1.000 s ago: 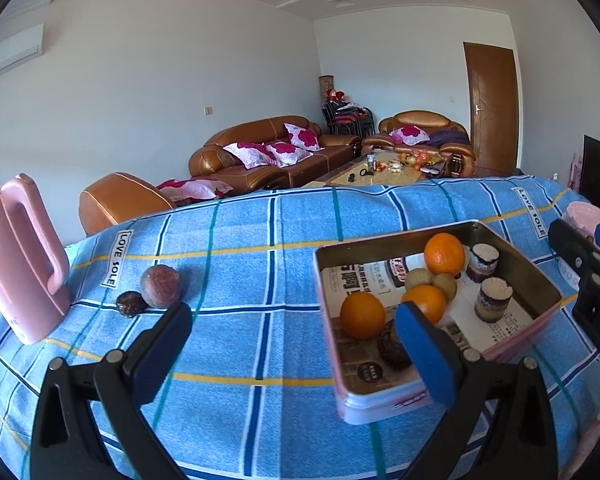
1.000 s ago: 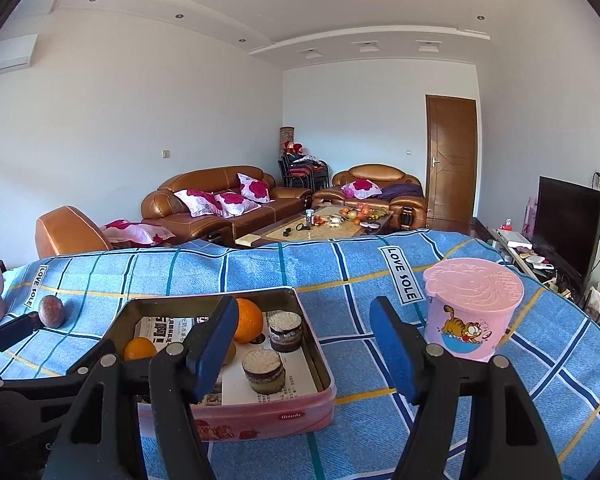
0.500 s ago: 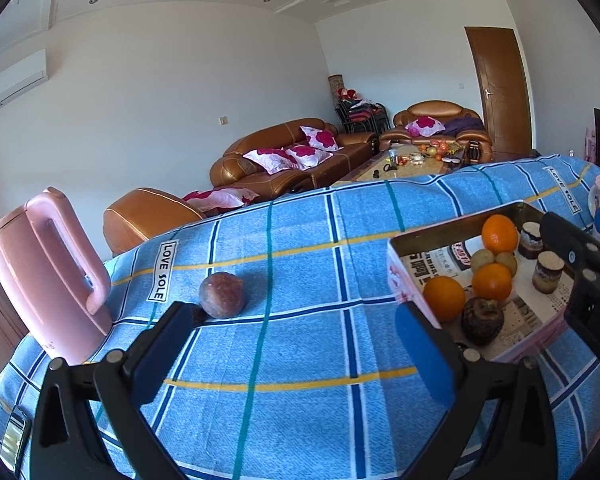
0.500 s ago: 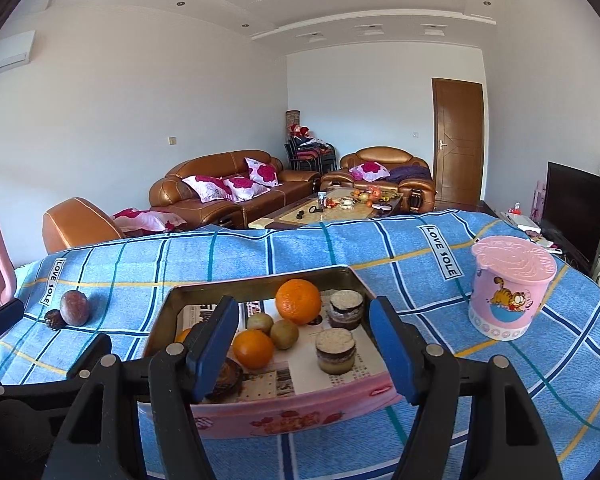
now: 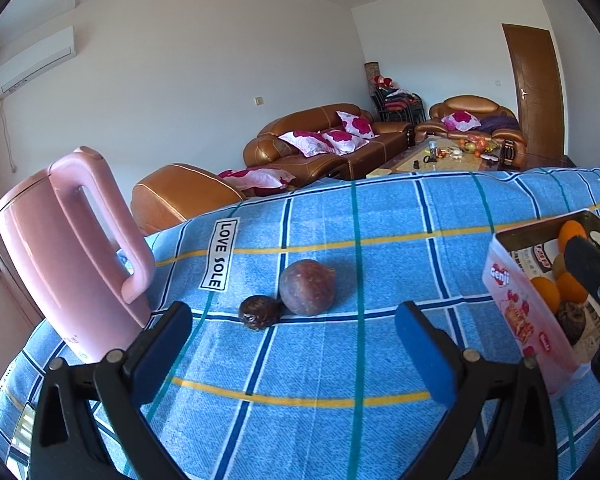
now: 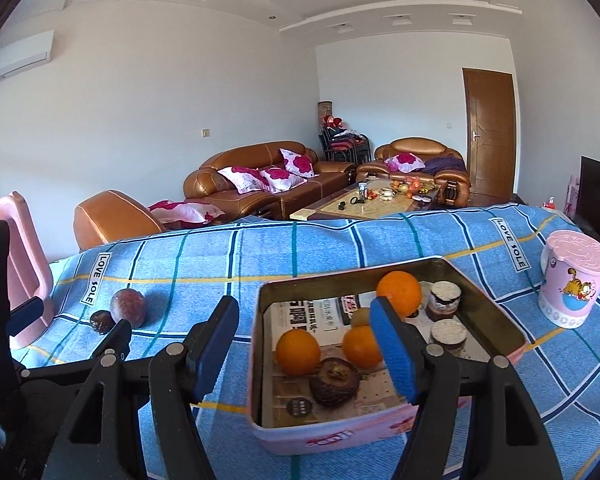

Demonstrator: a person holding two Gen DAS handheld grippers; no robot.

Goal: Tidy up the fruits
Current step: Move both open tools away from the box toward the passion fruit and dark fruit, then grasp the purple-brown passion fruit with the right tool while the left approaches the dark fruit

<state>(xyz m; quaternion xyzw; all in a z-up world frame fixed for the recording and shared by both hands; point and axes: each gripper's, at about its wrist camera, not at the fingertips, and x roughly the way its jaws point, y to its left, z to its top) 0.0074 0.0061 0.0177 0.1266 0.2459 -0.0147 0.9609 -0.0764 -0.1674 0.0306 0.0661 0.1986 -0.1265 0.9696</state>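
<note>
A woven blue cloth [image 5: 340, 352] with dark blue, teal and yellow check lines covers the bench, its white "LOVE SOLE" labels lying flat on the fabric. The left tongs [image 5: 296, 344] stand released, their black plastic arms tipped with flat blue pads spread wide above bare cloth, nothing between them. Just beyond them sit two loose fruits: a round, dull reddish-purple fruit [image 5: 307, 287] with a matte, speckled skin, and touching its left side a smaller dark wrinkled fruit [image 5: 258, 312]. To the left rises a glossy pink plastic kettle [image 5: 68, 248] with a broad loop handle. The right tongs [image 6: 304, 344] are also released and empty, hovering over the near edge of a rectangular pink tin [image 6: 340, 436] with a dull metal inside, lined with printed newspaper. In the tin lie three smooth oranges [image 6: 298, 351], a dark shrivelled fruit [image 6: 334, 380] near the front, a greenish-brown fruit partly hidden behind the right pad, and two small round jars [image 6: 446, 294] with pale tops. A pink lidded plastic cup [image 6: 572, 284] with a cartoon cat stands to the right, apart from the tin.
</note>
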